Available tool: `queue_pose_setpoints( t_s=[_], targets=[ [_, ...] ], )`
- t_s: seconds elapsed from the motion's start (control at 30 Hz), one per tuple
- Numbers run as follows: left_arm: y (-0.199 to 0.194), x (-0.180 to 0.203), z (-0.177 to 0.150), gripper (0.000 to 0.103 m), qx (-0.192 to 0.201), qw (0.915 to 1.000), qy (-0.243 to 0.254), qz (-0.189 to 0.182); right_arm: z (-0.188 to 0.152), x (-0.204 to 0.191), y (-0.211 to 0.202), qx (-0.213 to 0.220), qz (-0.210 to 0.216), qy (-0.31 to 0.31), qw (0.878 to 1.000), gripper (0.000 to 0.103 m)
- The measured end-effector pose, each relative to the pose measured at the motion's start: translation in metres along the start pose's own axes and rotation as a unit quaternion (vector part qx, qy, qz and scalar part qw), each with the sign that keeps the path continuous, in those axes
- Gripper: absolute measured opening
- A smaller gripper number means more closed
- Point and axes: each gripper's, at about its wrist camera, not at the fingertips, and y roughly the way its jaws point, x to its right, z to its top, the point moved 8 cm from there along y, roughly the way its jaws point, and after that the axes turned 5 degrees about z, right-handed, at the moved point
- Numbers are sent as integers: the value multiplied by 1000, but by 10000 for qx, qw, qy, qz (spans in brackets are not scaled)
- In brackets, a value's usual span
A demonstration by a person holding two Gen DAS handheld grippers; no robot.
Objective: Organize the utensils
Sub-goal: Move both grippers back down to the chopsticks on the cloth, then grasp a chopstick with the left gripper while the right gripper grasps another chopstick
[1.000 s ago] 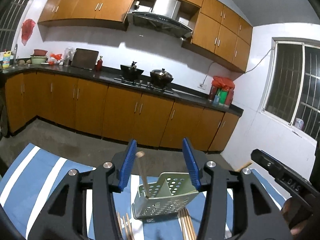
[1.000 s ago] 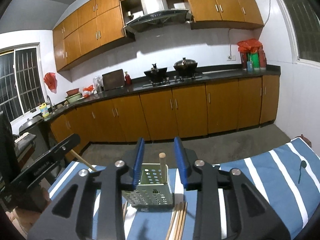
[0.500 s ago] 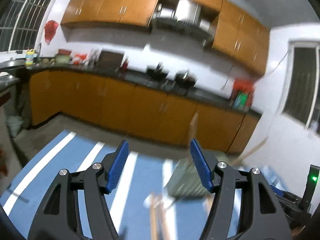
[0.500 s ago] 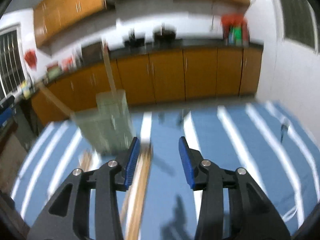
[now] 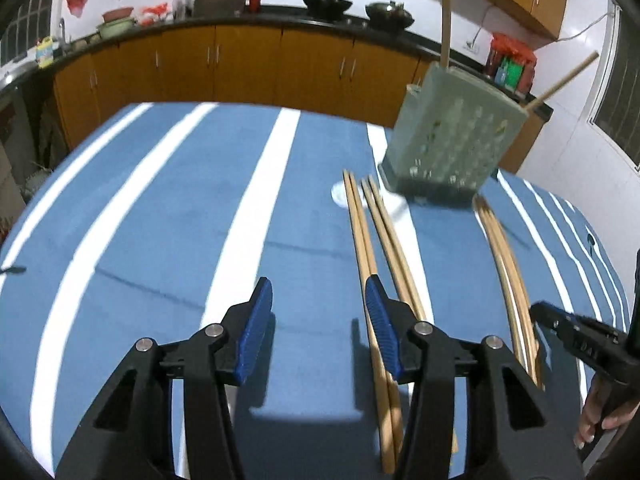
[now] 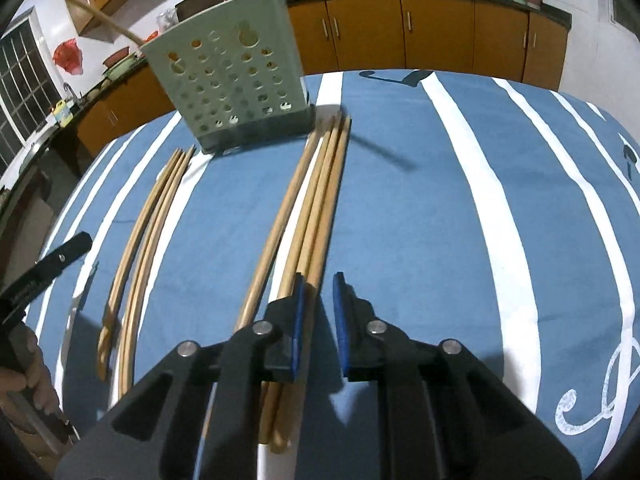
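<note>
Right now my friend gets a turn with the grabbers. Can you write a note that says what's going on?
Left gripper: jaws closing, nothing between them; it hangs over the striped cloth, left of a chopstick bundle.
Right gripper: jaws closing, nothing gripped; the other chopstick bundle lies under its left finger.
Green perforated holder stands at the far end of the cloth, with two chopsticks already in it.
Done: those two are in the holder.
Left: both bundles lying on the cloth in front of the holder go in.
</note>
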Motion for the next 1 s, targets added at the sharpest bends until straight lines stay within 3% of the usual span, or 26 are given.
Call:
queue_pose_setpoints(
  t_s=[0.2,0.43,0.57,1.0],
  targets=[
    [5,7,-13,44,-155,9998,93,-97,3,10,-1,64,-443,-73,9990,8],
    [8,23,-22,34,-324,9987,243,-321,5,23,-3,108,-530,113,9985,8],
    [12,31,-28,28,-432,9977,433,-278,3,24,-2,106,-525,120,9985,8],
    [14,34,-29,25,-416,9969,661,-50,2,26,-3,119,-576,98,9982,9]
  ],
)
